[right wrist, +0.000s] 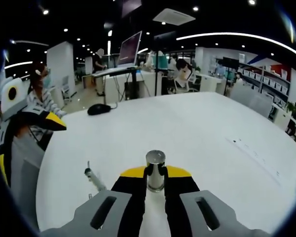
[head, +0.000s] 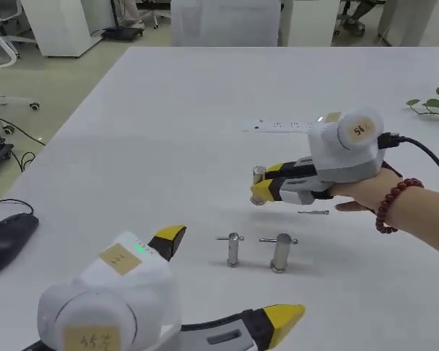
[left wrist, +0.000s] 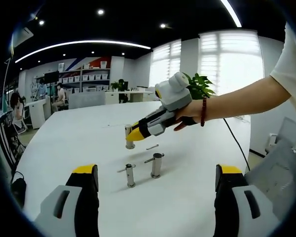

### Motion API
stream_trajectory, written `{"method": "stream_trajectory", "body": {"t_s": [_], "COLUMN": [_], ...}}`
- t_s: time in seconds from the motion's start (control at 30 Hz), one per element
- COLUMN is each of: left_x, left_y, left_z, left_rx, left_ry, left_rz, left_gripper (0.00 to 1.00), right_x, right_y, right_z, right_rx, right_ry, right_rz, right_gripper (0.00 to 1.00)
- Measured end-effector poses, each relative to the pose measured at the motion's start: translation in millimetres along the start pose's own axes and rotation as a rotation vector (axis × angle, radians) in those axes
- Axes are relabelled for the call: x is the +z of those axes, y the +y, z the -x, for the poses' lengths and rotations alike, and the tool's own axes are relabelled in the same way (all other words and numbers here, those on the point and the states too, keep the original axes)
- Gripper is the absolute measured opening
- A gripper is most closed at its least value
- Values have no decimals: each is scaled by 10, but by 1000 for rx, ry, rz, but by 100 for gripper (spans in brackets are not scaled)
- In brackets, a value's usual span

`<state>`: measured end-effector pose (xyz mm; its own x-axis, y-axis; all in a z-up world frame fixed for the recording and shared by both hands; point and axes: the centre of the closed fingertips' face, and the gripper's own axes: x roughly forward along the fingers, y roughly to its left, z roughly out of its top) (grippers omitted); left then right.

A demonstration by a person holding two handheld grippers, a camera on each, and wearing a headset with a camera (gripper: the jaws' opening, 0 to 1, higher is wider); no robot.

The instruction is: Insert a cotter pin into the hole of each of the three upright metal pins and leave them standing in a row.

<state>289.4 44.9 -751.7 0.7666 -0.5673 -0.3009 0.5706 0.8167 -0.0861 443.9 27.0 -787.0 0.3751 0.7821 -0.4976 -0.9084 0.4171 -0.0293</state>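
The white table (head: 168,131) offered wide open surface toward its far and left edges. A hand (head: 355,196) from the right edge held the right gripper (head: 262,189) level, fingers pinching one upright metal pin (head: 258,178) mid-table, with a loose cotter pin (head: 313,212) just beside. The left gripper (head: 230,276) hung at the near edge, fingers spread, with two fitted pins (head: 233,250) standing apart beyond it.

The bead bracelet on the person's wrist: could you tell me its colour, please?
The bead bracelet is dark red; the head view shows it best.
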Motion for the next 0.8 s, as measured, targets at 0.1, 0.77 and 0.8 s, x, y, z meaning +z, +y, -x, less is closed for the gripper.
{"method": "stream_trajectory", "body": {"t_s": [0.1,0.77,0.8], "left_x": [-8,-45,-46], "left_y": [-21,-95,-100], "left_z": [10,61,61], "left_rx": [-1,7,6], "left_ry": [-1,12,12], "left_rz": [11,8,7], "left_gripper": [99,95,95], "right_x": [-44,-393,-400], "right_y": [5,22,25], "right_z": [83,564,571], "right_rx": [-3,-28,-28], "right_ry": [4,36,37], "right_rz": [2,0,0], "right_gripper": [13,13,13]}}
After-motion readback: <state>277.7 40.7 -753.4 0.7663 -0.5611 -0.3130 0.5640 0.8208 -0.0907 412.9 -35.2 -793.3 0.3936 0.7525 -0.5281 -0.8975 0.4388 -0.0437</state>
